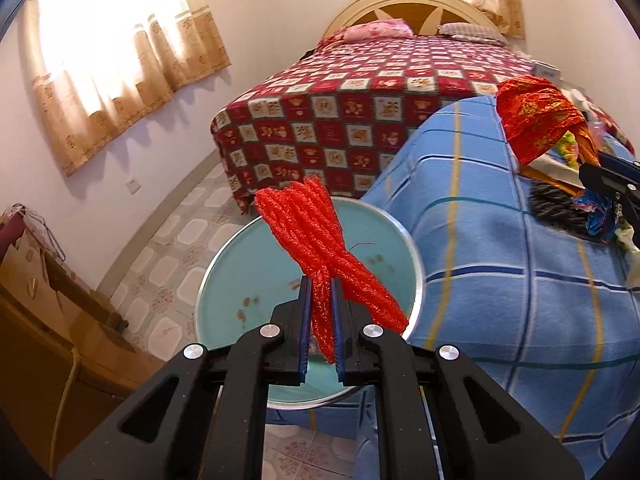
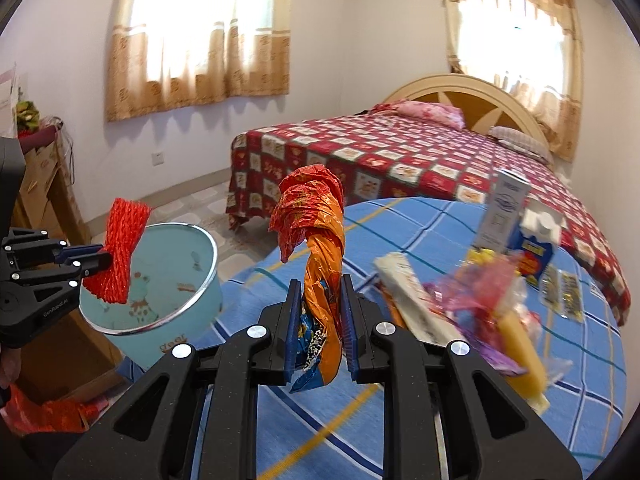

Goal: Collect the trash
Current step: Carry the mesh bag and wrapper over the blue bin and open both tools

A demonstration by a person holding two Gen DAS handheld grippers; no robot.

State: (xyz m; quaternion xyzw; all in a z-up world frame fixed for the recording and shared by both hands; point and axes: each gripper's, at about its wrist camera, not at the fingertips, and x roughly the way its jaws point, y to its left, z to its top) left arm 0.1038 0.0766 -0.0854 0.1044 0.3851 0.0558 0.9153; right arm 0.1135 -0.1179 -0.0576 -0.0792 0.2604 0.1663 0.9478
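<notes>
My left gripper point(image 1: 321, 280) is shut on a red foam net point(image 1: 320, 236) and holds it over the open light-blue bin point(image 1: 224, 276). In the right wrist view the left gripper point(image 2: 102, 258) holds the red foam net point(image 2: 120, 248) above the bin point(image 2: 192, 300) at the table's left edge. My right gripper point(image 2: 320, 280) is shut on a twisted orange-red snack wrapper point(image 2: 320, 240), held above the blue checked tablecloth point(image 2: 420, 232). The wrapper point(image 1: 536, 120) and right gripper point(image 1: 600, 184) show at the right of the left wrist view.
Several wrappers, a white stick pack point(image 2: 416, 304), a yellow piece point(image 2: 524, 364) and small boxes point(image 2: 504, 212) lie on the table. A bed with a red checked cover point(image 2: 400, 160) stands behind. A wooden cabinet point(image 1: 48, 320) stands at the left by the bin.
</notes>
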